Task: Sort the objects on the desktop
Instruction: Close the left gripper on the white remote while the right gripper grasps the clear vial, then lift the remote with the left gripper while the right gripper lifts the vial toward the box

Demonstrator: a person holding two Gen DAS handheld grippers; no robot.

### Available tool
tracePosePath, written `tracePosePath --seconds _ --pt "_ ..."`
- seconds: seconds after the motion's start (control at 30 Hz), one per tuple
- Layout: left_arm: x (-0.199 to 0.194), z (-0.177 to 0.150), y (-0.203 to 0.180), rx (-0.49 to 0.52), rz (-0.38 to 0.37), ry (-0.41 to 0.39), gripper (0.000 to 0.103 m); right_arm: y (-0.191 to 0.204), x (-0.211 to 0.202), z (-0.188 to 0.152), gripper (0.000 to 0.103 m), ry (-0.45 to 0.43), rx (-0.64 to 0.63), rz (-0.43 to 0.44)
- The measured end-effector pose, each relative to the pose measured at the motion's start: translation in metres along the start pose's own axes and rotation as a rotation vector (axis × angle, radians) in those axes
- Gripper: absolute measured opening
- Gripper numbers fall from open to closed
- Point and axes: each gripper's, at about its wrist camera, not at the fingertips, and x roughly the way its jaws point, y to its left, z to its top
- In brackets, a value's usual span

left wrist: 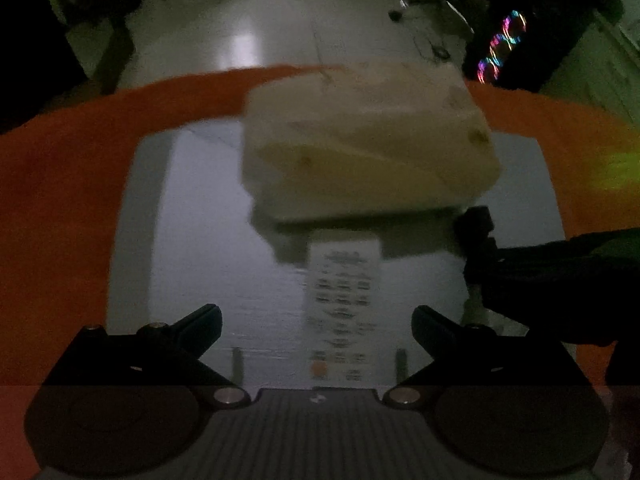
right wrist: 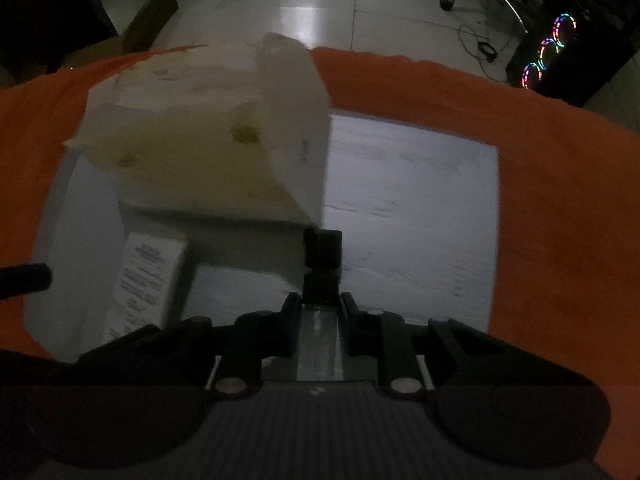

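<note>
Two grippers are working over a white board [right wrist: 412,200] lying on an orange cloth [right wrist: 560,184]. The right gripper [right wrist: 322,250] is pinching, fingers together, the lower corner of a cream tissue pack [right wrist: 200,132] and holding it tilted above the board. The left gripper [left wrist: 316,330] is hovering with its jaws spread wide and holding nothing, just over a small printed white box [left wrist: 343,304] that is lying on the board beneath the pack's near edge.
</note>
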Motion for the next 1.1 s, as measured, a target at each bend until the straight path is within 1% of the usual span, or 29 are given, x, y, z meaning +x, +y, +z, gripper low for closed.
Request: tracePosePath --seconds 0.1,0.17,0.3,0.33,0.37,0.4,0.43,0.47,0.5,0.6,0.7,0.83,0.93,1.1 --pt "0.006 0.002 -0.011 0.037 0.030 0.012 0.103 -0.010 -0.004 -0.004 0.022 0.001 0.001 -0.004" --pt "0.010 0.005 -0.015 0.041 0.060 0.017 0.103 -0.017 -0.007 -0.005 0.022 0.000 0.009 -0.007" --pt "0.021 0.011 -0.013 0.006 0.043 0.065 0.103 -0.024 -0.007 -0.003 0.022 -0.002 0.015 0.003" --pt "0.024 0.012 -0.013 0.008 0.045 0.075 0.101 -0.025 -0.008 -0.004 0.022 -0.001 0.016 0.006" --pt "0.029 0.013 -0.012 0.014 0.046 0.093 0.097 -0.026 -0.009 -0.004 0.022 -0.001 0.016 0.009" --pt "0.033 0.014 -0.010 0.012 0.044 0.114 0.087 -0.028 -0.008 -0.003 0.022 0.000 0.013 0.015" --pt "0.037 0.014 -0.008 0.005 0.041 0.128 0.075 -0.031 -0.006 -0.002 0.022 0.000 0.009 0.022" --pt "0.039 0.013 -0.007 0.000 0.032 0.134 0.072 -0.033 -0.006 -0.002 0.022 -0.001 0.009 0.027" --pt "0.039 0.013 -0.006 0.000 0.016 0.127 0.065 -0.035 -0.005 -0.001 0.022 -0.001 0.009 0.031" --pt "0.035 0.012 -0.007 0.008 0.004 0.080 0.041 -0.036 -0.005 -0.002 0.022 -0.006 -0.001 0.035" --pt "0.032 0.008 -0.004 -0.006 -0.005 0.057 0.040 -0.035 -0.007 -0.004 0.022 -0.010 -0.006 0.037" --pt "0.023 0.003 0.010 -0.074 -0.036 0.017 0.040 -0.037 -0.010 -0.005 0.022 -0.012 0.016 0.051" --pt "0.014 0.000 0.015 -0.070 -0.025 -0.016 0.040 -0.037 -0.011 -0.004 0.022 -0.012 0.028 0.060" --pt "-0.007 -0.002 0.020 -0.080 -0.037 -0.052 0.040 -0.031 -0.019 -0.001 0.022 -0.030 0.025 0.059"
